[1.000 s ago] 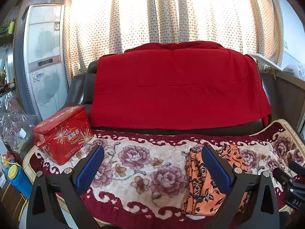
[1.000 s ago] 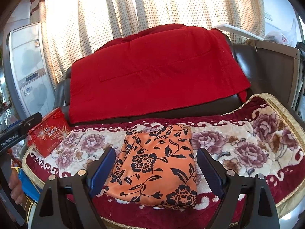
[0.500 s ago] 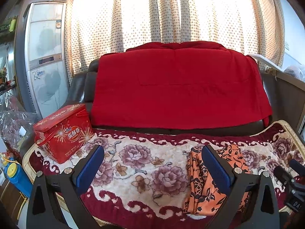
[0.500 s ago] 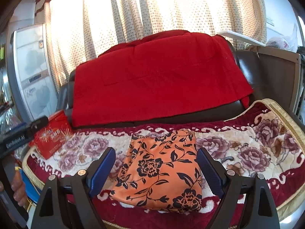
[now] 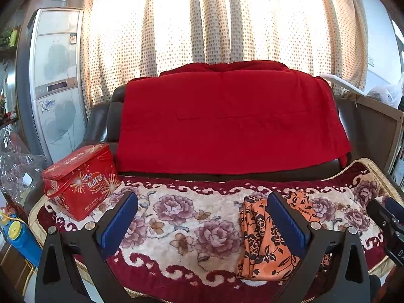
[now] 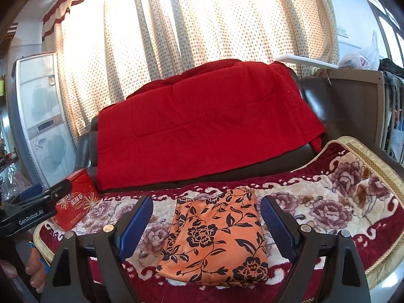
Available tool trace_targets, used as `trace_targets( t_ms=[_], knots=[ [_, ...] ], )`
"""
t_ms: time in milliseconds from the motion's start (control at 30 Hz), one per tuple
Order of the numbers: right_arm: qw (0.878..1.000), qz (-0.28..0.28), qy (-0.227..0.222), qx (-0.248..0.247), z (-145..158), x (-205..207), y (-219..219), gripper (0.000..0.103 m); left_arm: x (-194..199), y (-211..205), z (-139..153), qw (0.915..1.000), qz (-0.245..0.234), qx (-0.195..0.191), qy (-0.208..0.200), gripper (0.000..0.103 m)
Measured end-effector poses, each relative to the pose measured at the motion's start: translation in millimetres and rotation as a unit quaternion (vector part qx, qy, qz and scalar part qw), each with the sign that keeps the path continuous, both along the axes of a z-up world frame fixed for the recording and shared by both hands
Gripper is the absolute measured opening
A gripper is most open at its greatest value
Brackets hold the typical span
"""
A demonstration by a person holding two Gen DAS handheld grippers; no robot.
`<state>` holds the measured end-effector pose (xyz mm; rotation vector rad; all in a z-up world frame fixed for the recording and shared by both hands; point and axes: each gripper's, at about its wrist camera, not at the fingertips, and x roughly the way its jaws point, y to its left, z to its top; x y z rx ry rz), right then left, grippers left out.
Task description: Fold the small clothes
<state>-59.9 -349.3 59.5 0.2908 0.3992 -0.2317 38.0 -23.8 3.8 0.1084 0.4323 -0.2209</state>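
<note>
Fingers, right gripper [image 6: 206, 223]: spread wide, blue pads empty, raised clear of the cloth so that the orange floral garment [image 6: 216, 237] shows between them without either pad touching it; I hold them this way, I judge, because the fold looks finished and nothing more needs pinching. Fingers, left gripper [image 5: 202, 223]: likewise wide and empty, aimed over bare blanket, with the same garment [image 5: 262, 250] lying under and beyond my right-hand pad, apart from it. Item, garment: a compact rectangle, edges fairly square, flat near the front edge of the floral blanket [image 6: 335, 209]; placed there, I think, as the nearest bare patch within easy reach of both hands. Item, blanket: plush, cream with mauve roses and a dark red border, spread over the sofa seat to give a soft, level bed for folding. Item, red tin box [image 5: 78, 186]: on the blanket's left end, well apart from the garment, out of the working area. Item, red throw [image 5: 232, 123]: draped over the dark sofa back, hanging down toward the seat. Item, standing air conditioner [image 5: 55, 83]: upright beyond the sofa's left arm. Item, dotted curtains [image 5: 222, 20]: drawn across a bright window, farthest of all. Whether more clothes await folding I cannot tell; none shows here.
</note>
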Motion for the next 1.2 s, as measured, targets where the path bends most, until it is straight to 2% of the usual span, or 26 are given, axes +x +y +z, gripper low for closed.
trace_targets(
  t_ms=[333, 633, 833, 1000, 1200],
  knots=[
    [1.0, -0.006, -0.027, -0.009, 17, -22, 5, 0.089, -26, 0, 13, 0.9999, -0.004, 0.003, -0.015, 0.102],
    [0.999, -0.005, -0.033, -0.012, 22, -32, 6, 0.089, -35, 1, 18, 0.9999, -0.013, -0.004, -0.005, 0.102],
    [0.999, -0.005, -0.034, -0.012, 22, -31, 4, 0.089, -31, 5, 22, 0.9998, -0.013, -0.015, -0.001, 0.102],
    [1.0, 0.003, -0.026, -0.009, 21, -21, 3, 0.089, -25, 2, 21, 0.9998, -0.016, -0.007, 0.006, 0.102],
    [0.999, 0.012, -0.016, -0.025, 21, -4, 8, 0.089, -7, 2, 18, 0.9996, -0.011, -0.01, 0.023, 0.102]
  ],
)
